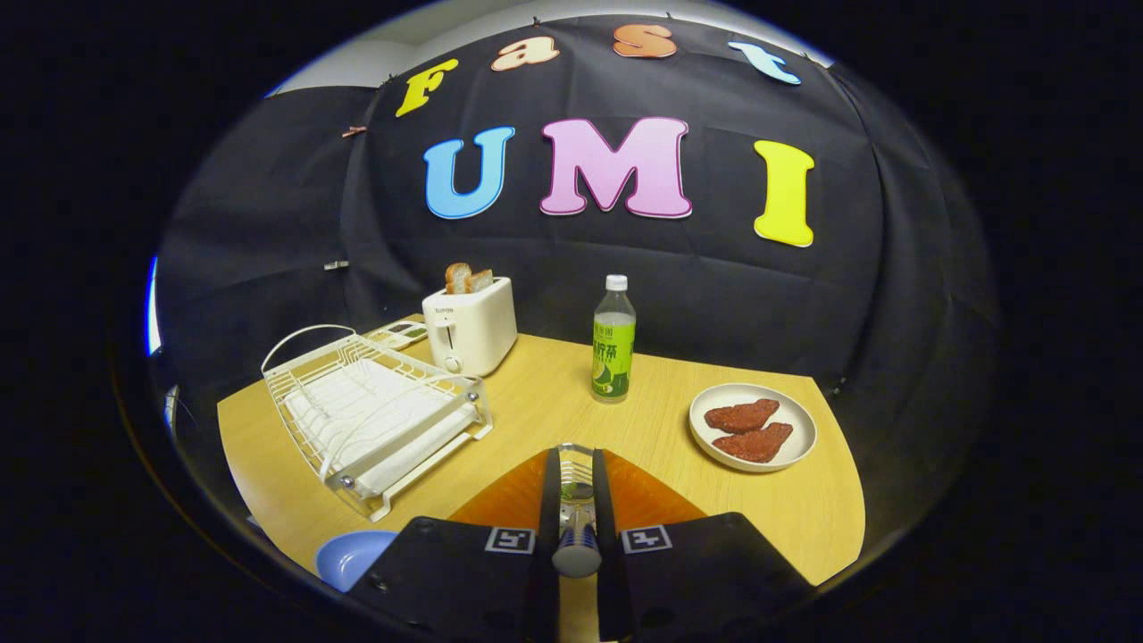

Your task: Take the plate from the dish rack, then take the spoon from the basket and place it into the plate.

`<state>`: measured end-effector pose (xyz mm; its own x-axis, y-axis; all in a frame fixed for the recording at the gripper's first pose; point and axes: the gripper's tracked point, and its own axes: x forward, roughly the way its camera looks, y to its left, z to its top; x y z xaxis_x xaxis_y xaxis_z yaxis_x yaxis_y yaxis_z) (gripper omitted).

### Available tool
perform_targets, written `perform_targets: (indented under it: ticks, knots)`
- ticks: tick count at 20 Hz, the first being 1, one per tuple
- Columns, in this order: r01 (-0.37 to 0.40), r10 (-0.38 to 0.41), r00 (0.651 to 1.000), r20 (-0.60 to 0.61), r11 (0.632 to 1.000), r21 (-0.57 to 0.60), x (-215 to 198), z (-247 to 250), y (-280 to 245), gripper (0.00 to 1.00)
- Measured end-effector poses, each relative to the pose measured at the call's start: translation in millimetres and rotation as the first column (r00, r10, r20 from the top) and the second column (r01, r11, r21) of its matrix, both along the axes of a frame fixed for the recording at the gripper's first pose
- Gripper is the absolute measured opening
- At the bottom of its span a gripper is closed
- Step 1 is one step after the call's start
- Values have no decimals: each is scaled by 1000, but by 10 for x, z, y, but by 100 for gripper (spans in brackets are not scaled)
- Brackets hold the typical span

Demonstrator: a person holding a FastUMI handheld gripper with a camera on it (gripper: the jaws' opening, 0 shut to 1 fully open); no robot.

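A hand-held gripper (pixel 576 473) hangs over a wooden table (pixel 554 402), its two fingers (pixel 549 500) drawn close together and clamped on a spoon (pixel 577 527) that lies lengthwise between them, handle end toward the camera and the shiny bowl of the spoon near the fingertips. Directly beneath the fingers sits an orange basket (pixel 652 496), its sides spreading out to either side of them; whether the spoon's tip touches the basket cannot be told. A blue plate (pixel 350 555) rests on the table near the front edge, beside the gripper's body and just in front of the white wire dish rack (pixel 375 415), whose slots stand bare. Behind the rack stands a white toaster (pixel 471 335) with two slices of bread (pixel 468 278) poking out of its top, and a small white device (pixel 399 334) lies just beside it, half hidden. Beyond the fingertips, toward the middle of the table, a clear bottle (pixel 613 344) with a green label and white cap stands upright. Near it, on the other side from the rack, a white dish (pixel 753 426) holds two reddish-brown pieces of meat (pixel 748 429), lying side by side.
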<state>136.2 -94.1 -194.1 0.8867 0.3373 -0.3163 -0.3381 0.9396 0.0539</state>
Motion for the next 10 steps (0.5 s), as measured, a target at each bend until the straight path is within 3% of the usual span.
perform_targets:
  ticks: [5,10]
  knots:
    - [-57,54,998,38,996,70,-267,583,65,20]
    - [-173,173,985,14,977,124,-740,728,335,20]
